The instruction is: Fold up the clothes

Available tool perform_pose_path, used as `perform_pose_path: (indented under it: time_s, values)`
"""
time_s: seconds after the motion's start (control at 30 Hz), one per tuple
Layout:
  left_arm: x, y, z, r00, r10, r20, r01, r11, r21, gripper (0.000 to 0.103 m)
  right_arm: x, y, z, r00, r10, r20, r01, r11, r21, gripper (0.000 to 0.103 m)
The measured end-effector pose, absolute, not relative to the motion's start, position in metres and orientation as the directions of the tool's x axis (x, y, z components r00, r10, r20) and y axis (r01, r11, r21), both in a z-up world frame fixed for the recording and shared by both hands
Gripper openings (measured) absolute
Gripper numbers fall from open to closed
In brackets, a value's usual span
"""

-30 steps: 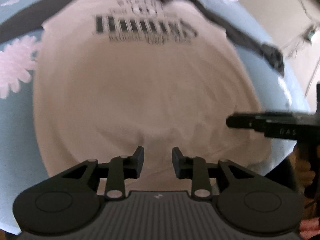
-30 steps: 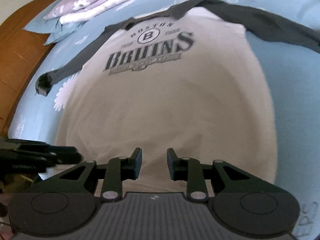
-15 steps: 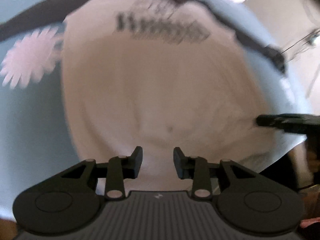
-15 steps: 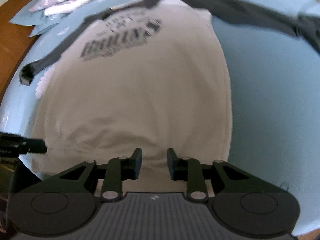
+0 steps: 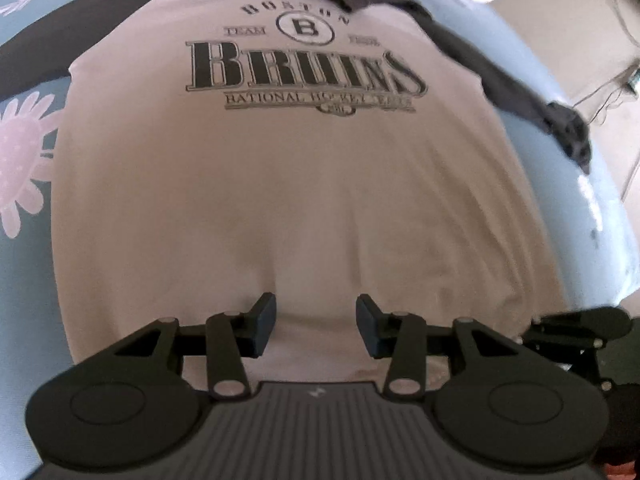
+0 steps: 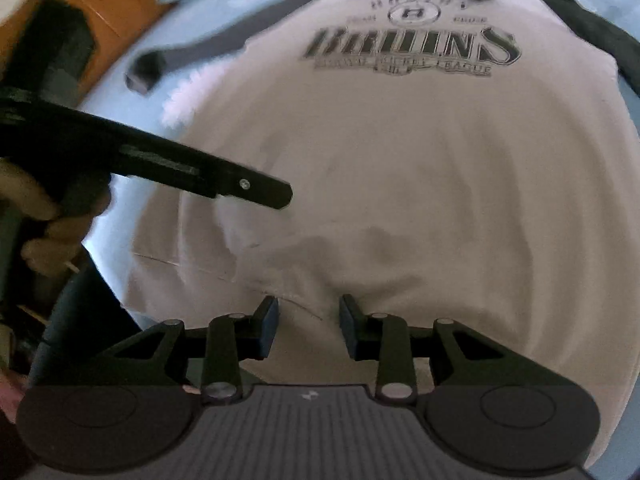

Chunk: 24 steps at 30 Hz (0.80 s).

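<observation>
A white long-sleeved shirt (image 5: pixel 304 200) with dark sleeves (image 5: pixel 520 88) and a "Boston Bruins" print lies flat, front up, on a light blue bedsheet (image 5: pixel 24 280). My left gripper (image 5: pixel 316 326) hovers over the shirt's bottom hem. Its jaws are opening and hold nothing. My right gripper (image 6: pixel 309 326) hangs above the same hem of the shirt (image 6: pixel 400 168), further along. Its jaws are also opening, with only the cloth lying below the gap. The left gripper (image 6: pixel 276 194) reaches in from the left over the shirt's lower corner. The right gripper (image 5: pixel 580 320) shows at the right edge.
The sheet (image 6: pixel 120 92) carries pale flower prints (image 5: pixel 20 152). One sleeve cuff (image 6: pixel 140 72) lies toward a brown wooden panel (image 6: pixel 100 8) at the bed's side. Beyond the other side is a pale floor with cables (image 5: pixel 600 80). A person's hand (image 6: pixel 40 220) grips the left tool.
Both pairs of jaws stand wider apart than before. The left gripper now reaches much further into the right wrist view. The right gripper has dropped to the lower right edge of the left wrist view.
</observation>
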State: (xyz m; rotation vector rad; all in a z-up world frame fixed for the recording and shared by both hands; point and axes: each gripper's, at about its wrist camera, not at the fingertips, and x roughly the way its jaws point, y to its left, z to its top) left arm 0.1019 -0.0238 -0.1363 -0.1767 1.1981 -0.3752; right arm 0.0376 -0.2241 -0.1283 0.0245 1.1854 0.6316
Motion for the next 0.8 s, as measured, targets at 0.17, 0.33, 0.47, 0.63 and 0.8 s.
perform_pose_path:
  time_s: [0.17,0.33,0.47,0.63,0.8]
  values:
    - [0.102,-0.018,-0.139,0.317,-0.366,-0.875,0.167,0.930,-0.328,0.044,0.027,-0.240,-0.126,0.223,0.488,-0.844,-0.404,0.834,0.376,0.039]
    - [0.094,-0.023,-0.119,0.342,-0.395,-0.853,0.201,0.917,-0.344,0.044,0.032,-0.239,-0.106,0.253,0.499,-0.829,-0.411,0.831,0.375,0.039]
    - [0.075,-0.034,-0.104,0.318,-0.444,-0.838,0.294,0.886,-0.358,0.047,0.050,-0.235,-0.090,0.322,0.492,-0.809,-0.415,0.841,0.346,0.044]
    - [0.053,-0.049,-0.118,0.253,-0.427,-0.868,0.355,0.876,-0.327,0.047,0.075,-0.229,-0.099,0.328,0.485,-0.810,-0.384,0.852,0.355,0.044]
    - [0.050,-0.048,-0.139,0.209,-0.398,-0.894,0.329,0.889,-0.319,0.048,0.080,-0.212,-0.118,0.308,0.426,-0.851,-0.428,0.861,0.275,0.044]
